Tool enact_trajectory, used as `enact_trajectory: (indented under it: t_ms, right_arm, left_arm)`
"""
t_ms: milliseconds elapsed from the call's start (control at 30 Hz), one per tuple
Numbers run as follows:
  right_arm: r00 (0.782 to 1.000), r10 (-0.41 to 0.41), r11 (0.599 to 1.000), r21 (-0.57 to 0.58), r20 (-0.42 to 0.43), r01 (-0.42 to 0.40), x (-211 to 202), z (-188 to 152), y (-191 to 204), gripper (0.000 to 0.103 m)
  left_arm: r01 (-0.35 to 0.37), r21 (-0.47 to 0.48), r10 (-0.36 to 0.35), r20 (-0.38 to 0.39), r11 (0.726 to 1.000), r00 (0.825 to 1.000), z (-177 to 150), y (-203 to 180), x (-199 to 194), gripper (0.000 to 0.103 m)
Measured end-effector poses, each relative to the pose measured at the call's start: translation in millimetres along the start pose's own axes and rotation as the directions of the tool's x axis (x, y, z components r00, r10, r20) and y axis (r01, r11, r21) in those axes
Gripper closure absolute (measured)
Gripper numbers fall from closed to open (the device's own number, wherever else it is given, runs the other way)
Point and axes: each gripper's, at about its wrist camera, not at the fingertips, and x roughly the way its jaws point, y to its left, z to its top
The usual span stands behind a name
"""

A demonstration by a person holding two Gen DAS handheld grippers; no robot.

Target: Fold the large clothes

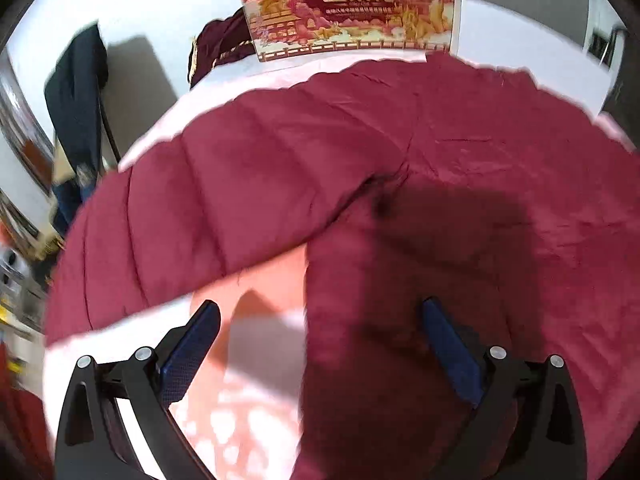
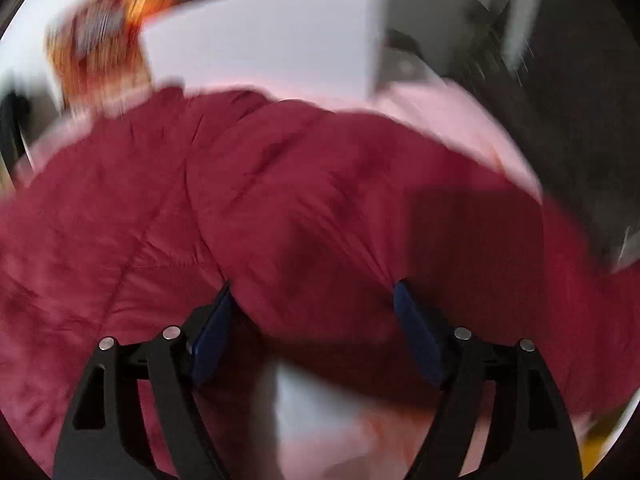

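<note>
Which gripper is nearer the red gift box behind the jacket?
Left, as far as separate views allow. The left gripper hovers open at the dark red jacket's near hem, with the gift box large, straight ahead. The right gripper straddles jacket fabric; the box sits small, far up-left.

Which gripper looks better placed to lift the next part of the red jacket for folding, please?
Probably the right gripper: a bulge of the red jacket already sits between its open fingers. The left gripper hangs open, partly over the pink sheet.
</note>
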Motion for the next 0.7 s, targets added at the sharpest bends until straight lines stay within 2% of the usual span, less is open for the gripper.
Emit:
enact_trajectory:
  t_ms: [67, 133, 267, 367, 433, 500, 567, 633, 700]
  right_arm:
    - [0.997, -0.044, 0.999, -0.016, 0.061, 0.045, -33.9, -12.0, 1.6, 0.031]
    - [0.993, -0.027, 0.997, -0.07, 0.113, 0.035, -64.7, -22.4, 22.0, 0.031]
    - [0.973, 0.164, 0.968, -0.216, 0.162, -0.127, -110.7, -38.9, 99.8, 0.031]
    - [0.966, 0.242, 0.928, -0.312, 0.088, -0.204, -110.5, -62.0, 158.1, 0.031]
    - [0.97, 0.24, 0.909, -0.36, 0.044, -0.209, -98.2, -78.0, 186.2, 0.031]
    - [0.975, 0.222, 0.893, -0.394, -0.035, -0.217, -79.9, -102.6, 204.4, 0.031]
    - [0.973, 0.203, 0.882, -0.411, -0.113, -0.232, -68.1, -126.9, 206.5, 0.03]
    - [0.976, 0.191, 0.876, -0.43, -0.105, -0.218, -74.2, -151.2, 193.3, 0.029]
    - [0.965, 0.216, 0.874, -0.412, -0.146, -0.258, -87.4, -169.6, 175.3, 0.026]
  left_arm:
    - [-0.027, -0.028, 0.027, 0.017, 0.999, 0.999, -6.9, 16.5, -17.0, 0.003]
    - [-0.044, -0.037, 0.047, 0.066, 0.998, 0.997, -8.2, 21.6, -39.5, 0.003]
    - [0.02, 0.01, -0.021, 0.131, 1.0, 0.991, 0.5, -9.8, -73.0, 0.003]
    - [0.063, 0.086, -0.076, 0.149, 0.994, 0.986, -0.4, -54.6, -85.0, 0.003]
    - [0.077, 0.14, -0.094, 0.123, 0.987, 0.988, -12.3, -82.4, -79.3, 0.003]
    - [0.046, 0.191, -0.062, 0.078, 0.98, 0.995, -29.4, -103.6, -63.9, 0.003]
    - [0.019, 0.226, -0.028, 0.036, 0.974, 0.999, -51.4, -113.8, -49.7, 0.003]
    - [0.045, 0.215, -0.062, 0.074, 0.976, 0.995, -76.1, -108.3, -59.2, 0.003]
    - [0.086, 0.225, -0.098, 0.043, 0.971, 0.994, -93.6, -101.7, -65.6, 0.003]
